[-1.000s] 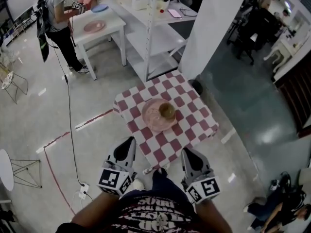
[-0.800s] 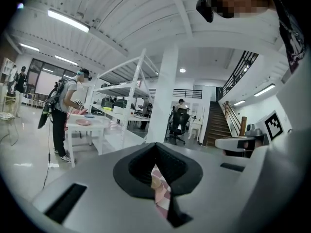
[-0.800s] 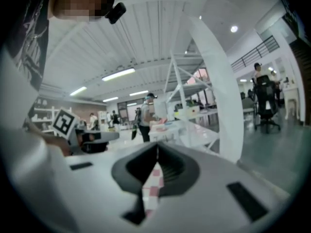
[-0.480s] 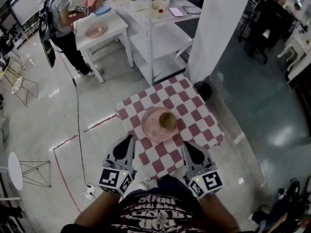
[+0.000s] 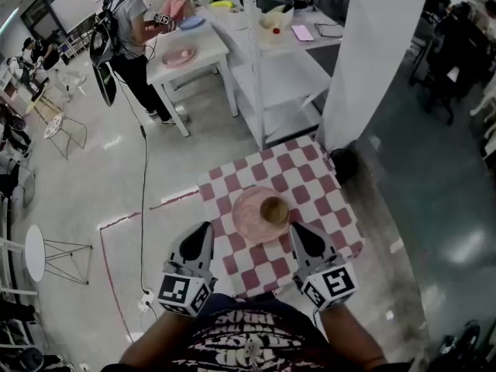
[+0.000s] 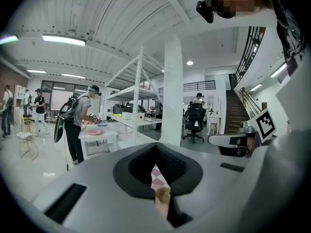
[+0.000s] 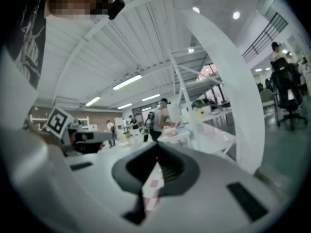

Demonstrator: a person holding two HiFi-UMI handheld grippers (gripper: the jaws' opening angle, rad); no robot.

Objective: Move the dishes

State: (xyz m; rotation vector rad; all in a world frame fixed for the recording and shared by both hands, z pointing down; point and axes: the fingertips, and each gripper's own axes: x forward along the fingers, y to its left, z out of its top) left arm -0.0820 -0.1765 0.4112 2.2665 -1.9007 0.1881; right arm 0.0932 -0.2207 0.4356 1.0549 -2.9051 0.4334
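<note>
Head view: bowl (image 5: 273,209) on plate (image 5: 249,218); gripper views: left claw (image 6: 156,145), right claw (image 7: 157,145) closed.

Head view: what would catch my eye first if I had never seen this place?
The small table with a red-and-white checked cloth stands out in the middle of the picture. On it is a pink plate, with a brownish bowl sitting on the plate. Just below, the left gripper and right gripper point toward it, jaws together.

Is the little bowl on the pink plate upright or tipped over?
Upright: the bowl shows its round rim from above, sitting on the pink plate.
</note>
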